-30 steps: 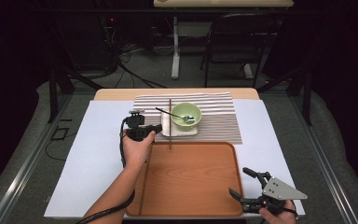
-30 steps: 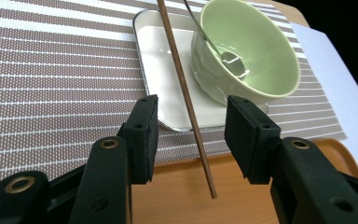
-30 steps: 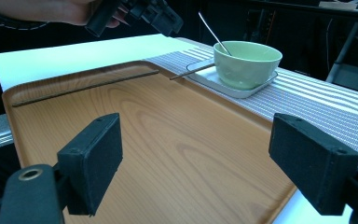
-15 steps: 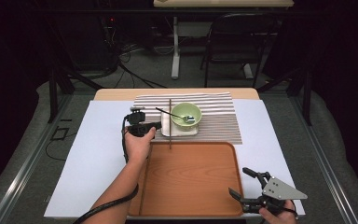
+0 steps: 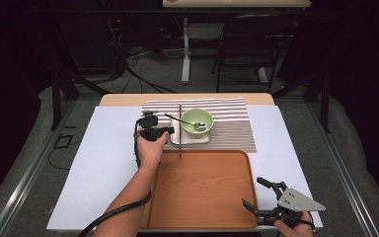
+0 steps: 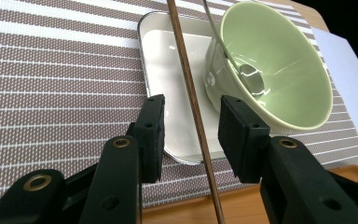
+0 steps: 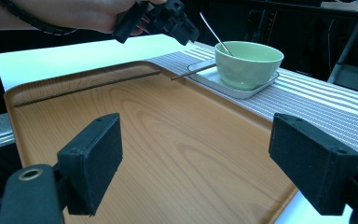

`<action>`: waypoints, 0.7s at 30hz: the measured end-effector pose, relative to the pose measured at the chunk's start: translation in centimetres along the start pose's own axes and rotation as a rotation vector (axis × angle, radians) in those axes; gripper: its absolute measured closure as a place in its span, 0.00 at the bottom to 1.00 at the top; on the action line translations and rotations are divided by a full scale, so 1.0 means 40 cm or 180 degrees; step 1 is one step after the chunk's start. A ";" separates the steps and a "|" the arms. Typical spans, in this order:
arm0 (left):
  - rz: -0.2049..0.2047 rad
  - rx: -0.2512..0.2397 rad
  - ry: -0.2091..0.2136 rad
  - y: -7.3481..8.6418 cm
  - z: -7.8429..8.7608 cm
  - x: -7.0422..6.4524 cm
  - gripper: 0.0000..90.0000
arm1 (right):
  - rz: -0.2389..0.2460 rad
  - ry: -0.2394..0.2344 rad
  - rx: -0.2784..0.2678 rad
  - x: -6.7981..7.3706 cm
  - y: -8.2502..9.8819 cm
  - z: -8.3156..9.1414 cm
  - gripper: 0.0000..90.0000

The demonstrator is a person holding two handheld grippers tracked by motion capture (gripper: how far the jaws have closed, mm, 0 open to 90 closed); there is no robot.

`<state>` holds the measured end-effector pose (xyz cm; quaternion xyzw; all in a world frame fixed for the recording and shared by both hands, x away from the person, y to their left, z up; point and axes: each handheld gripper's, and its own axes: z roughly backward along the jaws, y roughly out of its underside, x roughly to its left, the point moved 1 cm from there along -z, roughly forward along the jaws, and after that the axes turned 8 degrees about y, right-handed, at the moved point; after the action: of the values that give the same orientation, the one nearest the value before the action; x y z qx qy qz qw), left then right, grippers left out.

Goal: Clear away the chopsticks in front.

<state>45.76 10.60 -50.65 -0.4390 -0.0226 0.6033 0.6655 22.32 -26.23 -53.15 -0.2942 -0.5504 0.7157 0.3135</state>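
Chopstick (image 6: 193,105): one slim, dark brown wooden stick, straight, lying across the left part of a shallow white rectangular dish (image 6: 168,65) beside a pale green bowl (image 6: 279,70). Its near end reaches past the dish and the striped placemat (image 6: 51,79) to the rim of the wooden tray (image 5: 202,192). A metal spoon (image 6: 249,77) rests inside the bowl, handle leaning out.

No readable text, labels, brands or numbers on anything.
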 end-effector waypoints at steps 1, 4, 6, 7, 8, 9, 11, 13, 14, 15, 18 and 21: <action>-0.0003 0.0006 -0.0009 -0.001 -0.004 -0.001 0.69 | -0.0007 0.0001 0.0000 0.000 0.000 0.000 0.19; -0.0025 0.0056 -0.0019 -0.004 -0.015 -0.006 0.70 | -0.0006 0.0002 0.0001 0.000 0.000 0.000 0.19; -0.0031 0.0086 -0.0030 -0.005 -0.023 -0.011 0.71 | -0.0006 -0.0003 -0.0002 0.000 0.000 0.000 0.19; -0.0020 0.0093 -0.0029 -0.005 -0.028 -0.013 0.71 | -0.0006 -0.0003 -0.0002 0.000 0.000 0.000 0.19; -0.0023 0.0144 -0.0046 -0.006 -0.037 -0.016 0.73 | -0.0008 -0.0004 -0.0001 0.000 0.000 0.000 0.19; -0.0023 0.0144 -0.0046 -0.006 -0.037 -0.016 0.73 | -0.0008 -0.0004 -0.0001 0.000 0.000 0.000 0.19; -0.0015 0.0179 -0.0057 -0.005 -0.047 -0.018 0.75 | -0.0006 -0.0007 -0.0004 0.000 -0.001 0.000 0.19; -0.0023 0.0225 -0.0060 -0.004 -0.056 -0.020 0.75 | -0.0005 -0.0009 -0.0004 0.000 -0.001 0.000 0.19; -0.0014 0.0268 -0.0070 -0.002 -0.066 -0.023 0.76 | -0.0008 -0.0009 -0.0005 0.000 -0.001 0.000 0.19; -0.0014 0.0268 -0.0070 -0.002 -0.066 -0.023 0.77 | -0.0008 -0.0009 -0.0005 0.000 -0.001 0.000 0.19; 0.0002 0.0346 -0.0099 0.000 -0.083 -0.033 0.78 | -0.0002 -0.0007 -0.0008 -0.001 -0.001 0.000 0.19; 0.0009 0.0367 -0.0105 0.000 -0.090 -0.036 0.79 | 0.0000 -0.0002 -0.0009 -0.003 -0.001 0.001 0.19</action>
<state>47.39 7.41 -52.15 -0.3899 0.0018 0.6117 0.6884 22.38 -26.32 -53.10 -0.2944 -0.5515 0.7151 0.3129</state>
